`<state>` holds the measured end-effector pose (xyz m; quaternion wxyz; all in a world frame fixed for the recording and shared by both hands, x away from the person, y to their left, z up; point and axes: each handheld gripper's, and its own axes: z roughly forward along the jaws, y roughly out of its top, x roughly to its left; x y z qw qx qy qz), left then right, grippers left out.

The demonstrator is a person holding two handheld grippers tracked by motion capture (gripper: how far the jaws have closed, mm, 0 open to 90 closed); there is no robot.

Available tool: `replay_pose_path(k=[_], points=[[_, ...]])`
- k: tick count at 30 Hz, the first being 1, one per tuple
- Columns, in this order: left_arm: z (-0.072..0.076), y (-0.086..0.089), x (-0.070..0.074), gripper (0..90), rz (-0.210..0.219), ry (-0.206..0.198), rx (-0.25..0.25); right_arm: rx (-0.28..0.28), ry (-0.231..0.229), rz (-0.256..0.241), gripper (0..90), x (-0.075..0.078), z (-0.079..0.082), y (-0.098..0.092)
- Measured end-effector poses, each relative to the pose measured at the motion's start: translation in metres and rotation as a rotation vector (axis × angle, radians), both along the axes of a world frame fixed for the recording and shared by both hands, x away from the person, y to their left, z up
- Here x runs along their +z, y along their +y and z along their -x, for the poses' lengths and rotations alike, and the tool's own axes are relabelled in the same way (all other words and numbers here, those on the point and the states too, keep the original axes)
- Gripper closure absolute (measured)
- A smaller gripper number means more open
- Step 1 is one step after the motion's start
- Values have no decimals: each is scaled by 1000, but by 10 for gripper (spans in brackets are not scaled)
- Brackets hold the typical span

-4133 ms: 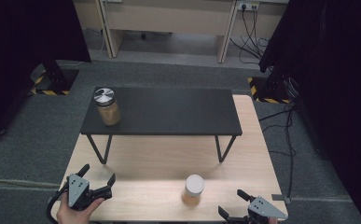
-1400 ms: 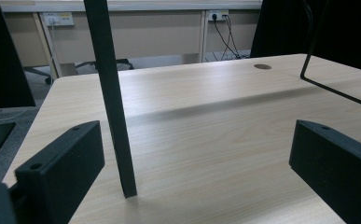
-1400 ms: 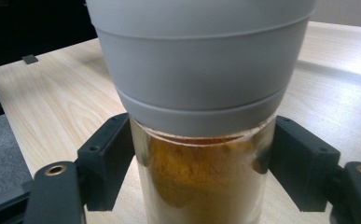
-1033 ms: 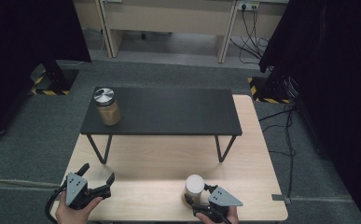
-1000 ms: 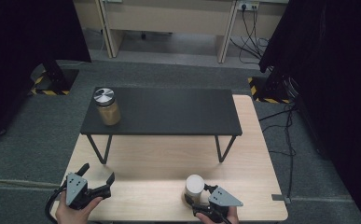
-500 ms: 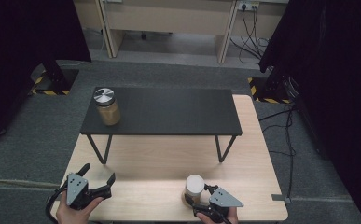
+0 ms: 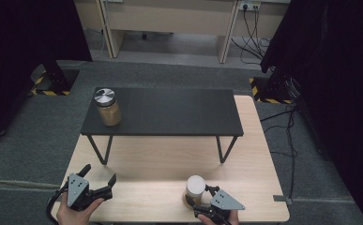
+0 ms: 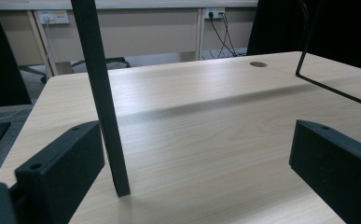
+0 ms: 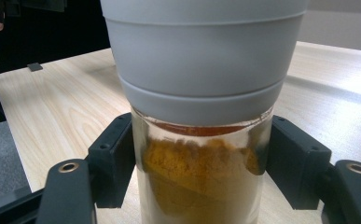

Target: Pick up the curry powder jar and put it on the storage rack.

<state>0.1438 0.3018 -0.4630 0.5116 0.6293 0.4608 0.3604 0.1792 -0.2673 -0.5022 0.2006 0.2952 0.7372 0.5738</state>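
Two tools — right tool [image 9: 199, 182] pinching the unlabelled spice jar [image 9: 201, 140], left tool [image 8: 201, 172] spread.

The left hand-held gripper [image 7: 97, 179], black with a grey three-cornered plate on top, sits at about seven o'clock on the pale wooden worktop [image 7: 170, 159], gripped by the person's left hand [image 7: 76, 213]. Its jaws stand wide apart, pointing toward one o'clock. The right hand-held gripper [image 7: 197, 200] sits at about five o'clock, its jaws pointing toward eleven o'clock and pressed against both sides of a glass jar of orange powder with a grey lid [image 9: 201, 140].
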Motion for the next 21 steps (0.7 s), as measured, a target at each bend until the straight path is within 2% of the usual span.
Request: replay_pose_path(k=[8, 15, 21], points=[[0, 0, 0, 20, 0, 1, 0, 7, 5, -12, 318, 0, -2, -2], [0, 1, 0, 21, -1, 3, -1, 14, 1, 8, 320, 6, -2, 0], [-1, 1, 0, 21, 2, 5, 3, 13, -30, 7, 320, 14, 1, 0]])
